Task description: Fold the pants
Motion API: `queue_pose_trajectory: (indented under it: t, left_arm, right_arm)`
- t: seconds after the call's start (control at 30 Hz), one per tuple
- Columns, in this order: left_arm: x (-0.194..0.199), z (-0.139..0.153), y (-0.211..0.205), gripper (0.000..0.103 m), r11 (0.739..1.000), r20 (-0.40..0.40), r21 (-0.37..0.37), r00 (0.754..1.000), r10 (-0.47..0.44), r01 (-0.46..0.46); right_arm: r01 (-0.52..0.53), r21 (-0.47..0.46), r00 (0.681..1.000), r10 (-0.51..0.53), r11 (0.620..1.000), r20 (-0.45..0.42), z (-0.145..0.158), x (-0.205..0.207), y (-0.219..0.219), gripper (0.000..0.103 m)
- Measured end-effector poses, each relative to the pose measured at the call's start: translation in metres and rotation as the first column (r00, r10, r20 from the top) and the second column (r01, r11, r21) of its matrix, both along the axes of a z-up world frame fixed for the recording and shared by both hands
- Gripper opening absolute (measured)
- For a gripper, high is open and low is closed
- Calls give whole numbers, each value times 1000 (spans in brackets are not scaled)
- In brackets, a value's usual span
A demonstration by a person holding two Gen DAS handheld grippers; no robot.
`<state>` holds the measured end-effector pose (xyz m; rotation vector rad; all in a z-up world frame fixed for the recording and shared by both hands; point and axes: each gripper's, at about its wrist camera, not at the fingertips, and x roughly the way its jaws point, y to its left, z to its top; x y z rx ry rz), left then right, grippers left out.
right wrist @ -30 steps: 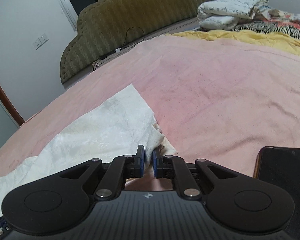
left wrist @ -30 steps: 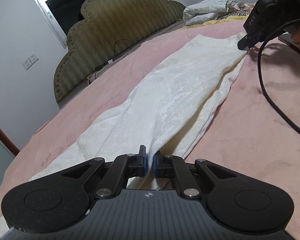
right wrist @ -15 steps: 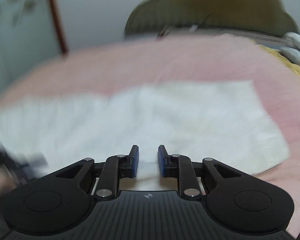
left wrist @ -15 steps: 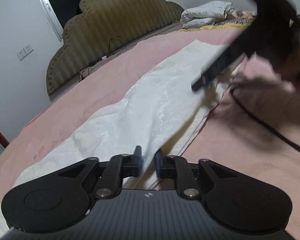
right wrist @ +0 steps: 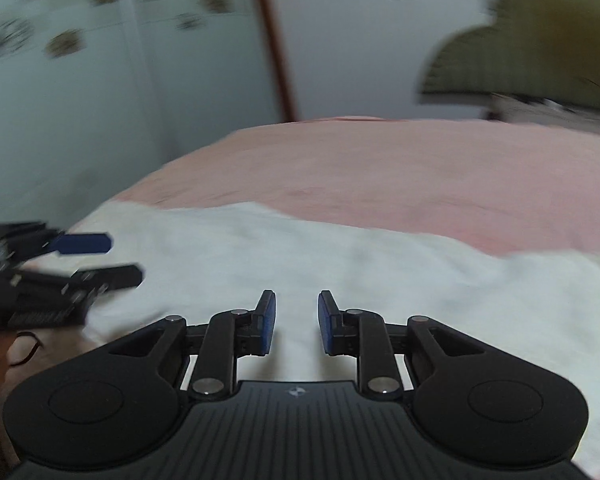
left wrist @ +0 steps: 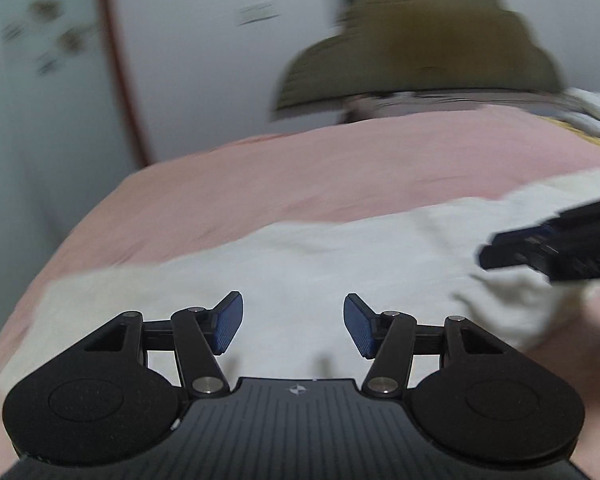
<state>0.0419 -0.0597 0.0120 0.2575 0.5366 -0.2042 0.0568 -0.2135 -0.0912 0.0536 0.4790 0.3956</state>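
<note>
A pink bedspread is spread across the middle of both views. An olive padded headboard is seen at one o'clock, a reddish-brown door frame at twelve, and patterned wardrobe doors at ten o'clock.

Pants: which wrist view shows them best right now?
Right wrist: the pants fill the foreground, edge to edge, under the open right gripper. Left wrist shows a narrower, blurrier strip, partly hidden at its right.

Cream-white pants, pink bedspread, olive-brown headboard, black hand-held gripper with blue pads
</note>
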Motion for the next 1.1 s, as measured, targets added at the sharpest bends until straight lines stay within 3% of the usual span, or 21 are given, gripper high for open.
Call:
queue_pose_trajectory:
  t: [0.1, 0.2, 0.33, 0.47, 0.63, 0.73, 0.8, 0.87, 0.9, 0.93, 1.1]
  left_arm:
    - [7, 5, 62, 61, 977, -18, -31, 977, 212, -213]
    - [9, 9, 117, 61, 916, -14, -46, 917, 399, -399]
    - [14, 9, 179, 61, 838, -136, -141, 849, 511, -527]
    - [17, 8, 220, 61, 765, -271, -319, 827, 492, -560]
    - [20, 8, 246, 55, 687, -348, -459, 826, 444, -563]
    - [24, 3, 251, 45, 648, -391, -516, 827, 403, -560]
    - [30, -3, 248, 38, 628, -415, -540, 827, 380, -560]
    - [35, -10, 249, 23, 609, -438, -549, 818, 374, -572]
    - [37, -13, 251, 10, 596, -450, -557, 814, 368, -578]
    - [41, -18, 254, 5, 576, -457, -576, 813, 361, -579]
    - [27, -22, 260, 2, 540, -429, -624, 825, 367, -565]
  right_arm:
    - [-155, -72, 987, 159, 985, 40, 5, 11, 58, 23]
    - [-291, -103, 954, 297, 951, 51, 7, 16, 105, 24]
    - [-421, -135, 898, 433, 897, 77, 8, 13, 159, 49]
    - [-480, -232, 851, 513, 846, 110, 6, 11, 199, 51]
    - [-484, -377, 833, 548, 790, 79, -11, 19, 237, 49]
    - [-465, -436, 837, 543, 771, 68, -24, 19, 246, 30]
    - [-472, -417, 836, 545, 776, 68, -25, 21, 244, 26]
    - [-478, -398, 836, 544, 783, 67, -24, 21, 241, 20]
    - [-484, -387, 836, 546, 785, 62, -24, 22, 240, 19]
    - [-490, -372, 836, 546, 788, 57, -24, 24, 239, 17]
    - [-533, -280, 827, 562, 798, 27, -21, 27, 236, 12]
